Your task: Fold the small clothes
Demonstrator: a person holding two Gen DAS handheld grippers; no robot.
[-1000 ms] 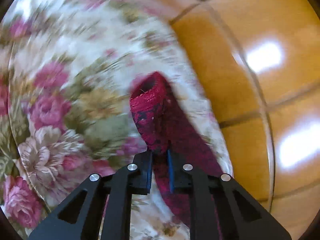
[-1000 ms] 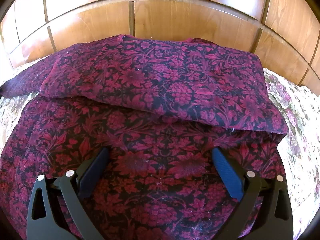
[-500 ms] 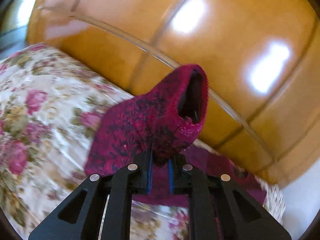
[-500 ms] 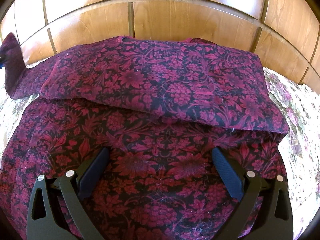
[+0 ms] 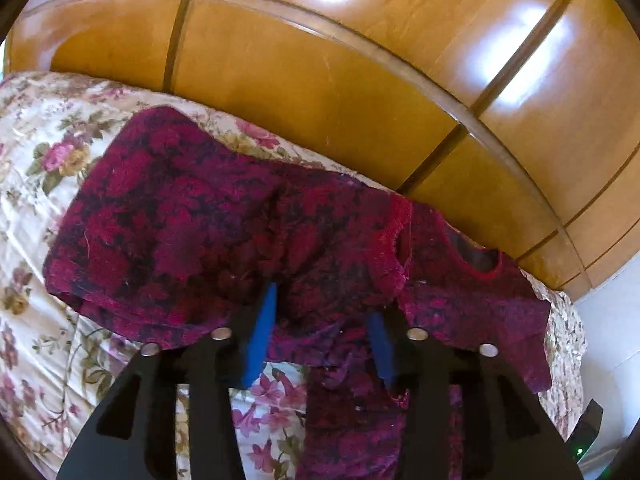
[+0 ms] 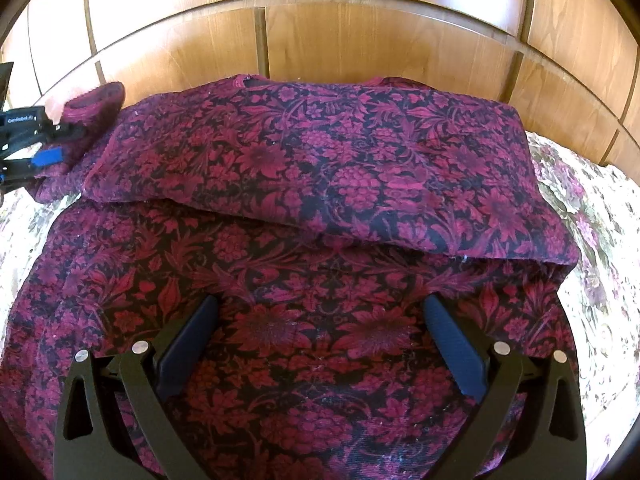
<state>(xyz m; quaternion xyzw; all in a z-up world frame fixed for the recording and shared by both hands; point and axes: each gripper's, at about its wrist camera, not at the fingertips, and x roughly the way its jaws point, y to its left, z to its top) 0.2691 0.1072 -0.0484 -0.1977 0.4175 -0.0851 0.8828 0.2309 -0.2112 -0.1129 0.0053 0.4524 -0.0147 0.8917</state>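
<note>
A dark red floral garment (image 6: 320,208) lies on the bed, its upper part folded down over the lower part. Its left sleeve (image 5: 192,232) lies folded across toward the body, with the cuff (image 5: 400,240) near the neckline. My left gripper (image 5: 320,328) is open just behind the sleeve, jaws apart with cloth between them but not pinched. It also shows at the left edge of the right wrist view (image 6: 36,148). My right gripper (image 6: 320,336) is wide open over the garment's lower part, holding nothing.
A floral bedspread (image 5: 36,184) covers the bed under the garment. A glossy wooden headboard (image 6: 360,32) stands right behind it. A white wall (image 5: 612,340) and a dark device with a green light (image 5: 584,432) are at the far right.
My left gripper carried the sleeve up and across toward the garment's body, then opened and let it go. The right gripper has not moved.
</note>
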